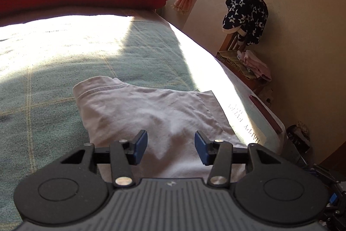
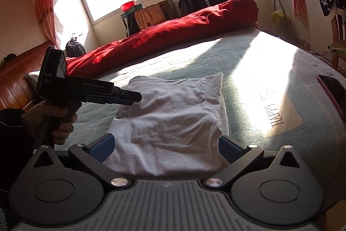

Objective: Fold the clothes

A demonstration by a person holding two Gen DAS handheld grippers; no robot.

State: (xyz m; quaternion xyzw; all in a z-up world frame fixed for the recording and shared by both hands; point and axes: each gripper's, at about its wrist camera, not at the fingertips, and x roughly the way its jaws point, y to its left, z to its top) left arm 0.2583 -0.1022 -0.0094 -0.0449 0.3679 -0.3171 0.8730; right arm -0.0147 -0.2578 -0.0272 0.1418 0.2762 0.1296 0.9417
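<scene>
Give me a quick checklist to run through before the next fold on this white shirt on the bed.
1. Left gripper empty: ok, jaws apart, nothing between the pads, above the white shirt.
2. Right gripper empty: ok, jaws wide, cloth below, not pinched.
3. Shirt already partly folded and lying flat: ok, a compact bundle with mild wrinkles.
4. Shirt fully on the bed: ok, room on all sides.
5. Phone clear of the shirt: ok, it lies apart near the bed edge.
6. Red quilt out of the way: ok, piled at the far side.
7. Hidden layers aligned underneath: cannot tell.
</scene>
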